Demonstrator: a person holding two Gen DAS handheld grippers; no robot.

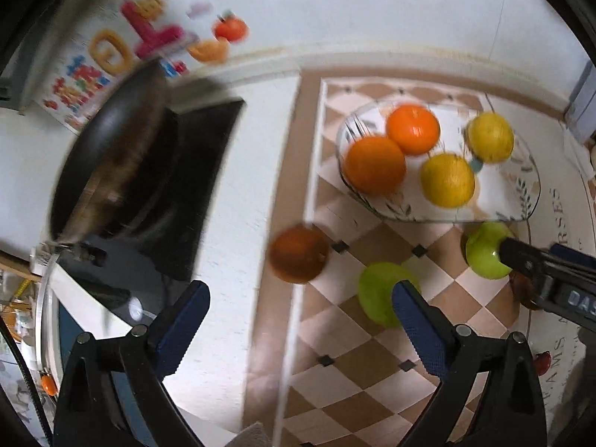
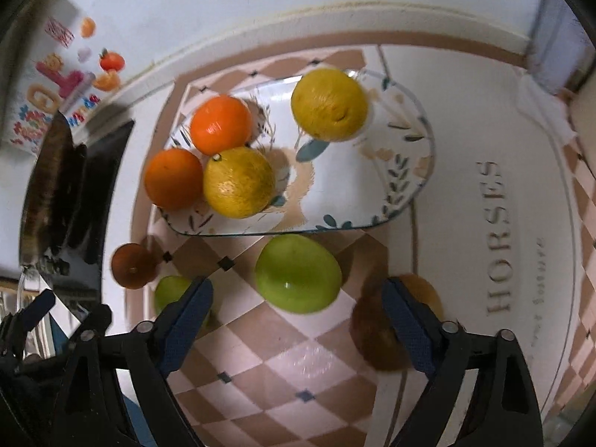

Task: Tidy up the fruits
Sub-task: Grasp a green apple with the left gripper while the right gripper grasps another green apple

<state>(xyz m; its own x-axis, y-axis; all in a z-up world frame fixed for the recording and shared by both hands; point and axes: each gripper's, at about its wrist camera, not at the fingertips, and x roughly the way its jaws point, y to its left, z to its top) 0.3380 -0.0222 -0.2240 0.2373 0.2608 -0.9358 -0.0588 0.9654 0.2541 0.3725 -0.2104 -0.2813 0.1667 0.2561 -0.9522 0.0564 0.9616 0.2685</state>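
Below, both hand-held grippers point steeply down at a checkered tablecloth [image 2: 298,365]. A glass plate with a leaf pattern [image 2: 406,193] lies on the cloth and holds four fruits: two oranges, one [image 2: 221,124] touching the other [image 2: 173,178], and two yellow citrus fruits, one [image 2: 239,187] against the oranges and one [image 2: 329,103] apart near the far rim. Off the plate, on the cloth, lie two green apples and two darker brownish fruits. The left gripper [image 1: 298,320] stands with its jaws wide apart and nothing between them; one green apple [image 1: 376,292] lies just behind its right finger, and a brownish round fruit [image 1: 299,254] lies on the cloth beyond the gap. The right gripper [image 2: 298,320] likewise has its jaws apart, gripping nothing; the second green apple [image 2: 298,272] lies just ahead of the gap, close to the plate's near rim. A further brownish fruit [image 2: 376,339] sits partly behind its right finger, blurred, possibly a kiwi or a pear. At left, a dark frying pan [image 1: 111,171] rests on a black hob, and a colourful printed sheet [image 1: 111,44] leans at the wall.
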